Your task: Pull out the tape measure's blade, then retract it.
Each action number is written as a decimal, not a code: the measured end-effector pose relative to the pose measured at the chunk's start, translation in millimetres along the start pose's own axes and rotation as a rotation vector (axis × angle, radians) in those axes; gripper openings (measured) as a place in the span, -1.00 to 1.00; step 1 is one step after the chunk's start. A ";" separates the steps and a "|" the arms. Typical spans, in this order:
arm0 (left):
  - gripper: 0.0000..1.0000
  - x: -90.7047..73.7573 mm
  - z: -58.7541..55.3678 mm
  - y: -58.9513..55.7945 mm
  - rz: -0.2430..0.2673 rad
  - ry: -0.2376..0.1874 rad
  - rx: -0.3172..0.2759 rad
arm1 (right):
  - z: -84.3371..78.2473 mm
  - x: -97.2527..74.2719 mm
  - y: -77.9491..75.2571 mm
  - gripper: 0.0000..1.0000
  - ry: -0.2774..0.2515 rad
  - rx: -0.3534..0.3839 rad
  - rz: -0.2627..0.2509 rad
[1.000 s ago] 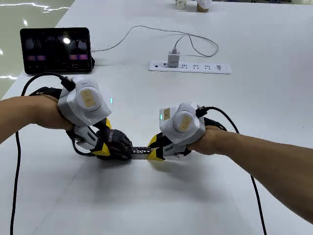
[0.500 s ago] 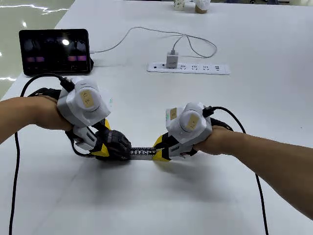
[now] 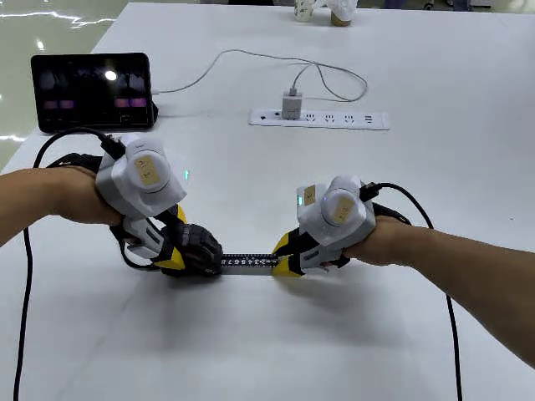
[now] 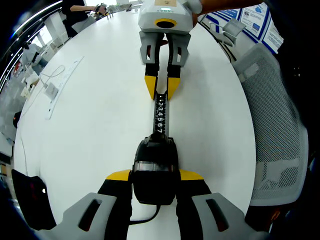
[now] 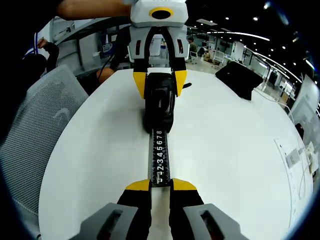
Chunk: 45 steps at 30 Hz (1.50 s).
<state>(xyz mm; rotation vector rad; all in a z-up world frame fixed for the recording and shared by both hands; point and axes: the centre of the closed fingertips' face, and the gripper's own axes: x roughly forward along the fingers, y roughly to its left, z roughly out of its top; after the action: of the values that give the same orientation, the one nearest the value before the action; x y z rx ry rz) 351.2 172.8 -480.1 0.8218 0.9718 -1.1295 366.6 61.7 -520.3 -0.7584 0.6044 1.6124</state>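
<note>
I keep my left tongs (image 3: 180, 251) clamped on the tape measure case (image 4: 155, 165), anchoring it on the bench (image 3: 251, 351), so my right tongs (image 5: 160, 186), pinching the blade (image 5: 159, 152) tip, get a straight pull.

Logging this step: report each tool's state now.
Left tool: closed on the tape measure case.
Right tool: closed on the blade, at its tip.

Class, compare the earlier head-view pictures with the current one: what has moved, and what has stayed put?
The right gripper, shut on the blade, has moved to the person's right, drawing more of it out of the tape measure case. The left gripper stays clamped on the case, in place on the table. Nothing was let go.
</note>
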 end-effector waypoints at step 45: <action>-0.45 0.8 0.5 0.4 -0.003 0.003 -0.004 | -31.6 -27.6 3.2 -0.82 0.014 0.024 0.005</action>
<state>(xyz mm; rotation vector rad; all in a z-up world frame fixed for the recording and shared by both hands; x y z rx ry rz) 351.9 172.2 -480.7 0.8190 0.9773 -1.1287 370.7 19.8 -520.2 -0.7515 0.6353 1.6033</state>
